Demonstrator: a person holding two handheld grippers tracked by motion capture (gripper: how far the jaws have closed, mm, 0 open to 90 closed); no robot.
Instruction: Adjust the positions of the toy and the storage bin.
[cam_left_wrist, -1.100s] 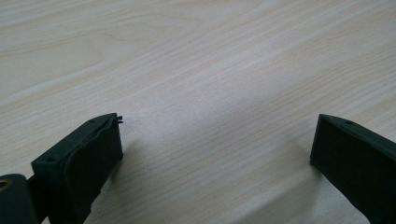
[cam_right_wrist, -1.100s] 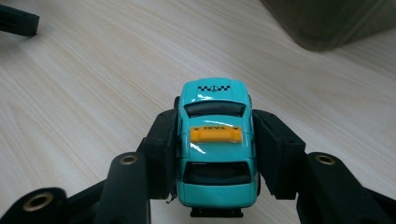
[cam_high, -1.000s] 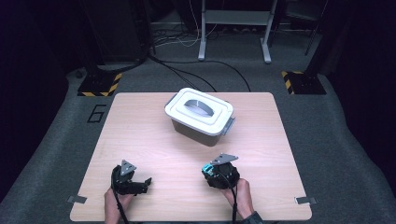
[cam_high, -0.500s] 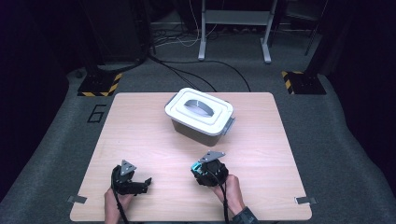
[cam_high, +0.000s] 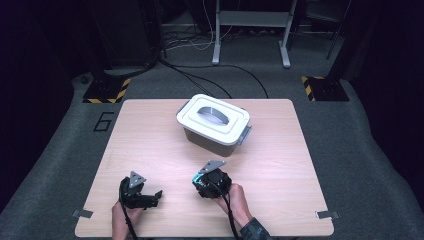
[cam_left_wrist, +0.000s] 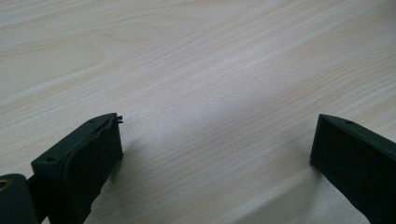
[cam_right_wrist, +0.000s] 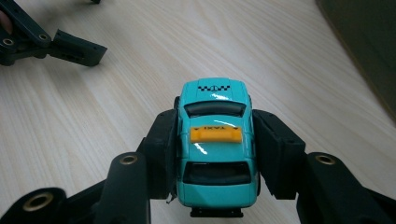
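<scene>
Both forearms enter from the bottom edge in the high view. Left hand (cam_high: 122, 214) holds the left gripper (cam_high: 150, 197) low over the near left, pointing toward the right, jaws spread wide with nothing between them. Right hand (cam_high: 236, 200) holds the right gripper (cam_high: 199, 181) just right of it, tilted up and left, grey plate on top, cable trailing along the wrist; jaws pressed on both sides of a toy taxi (cam_right_wrist: 216, 142)
</scene>
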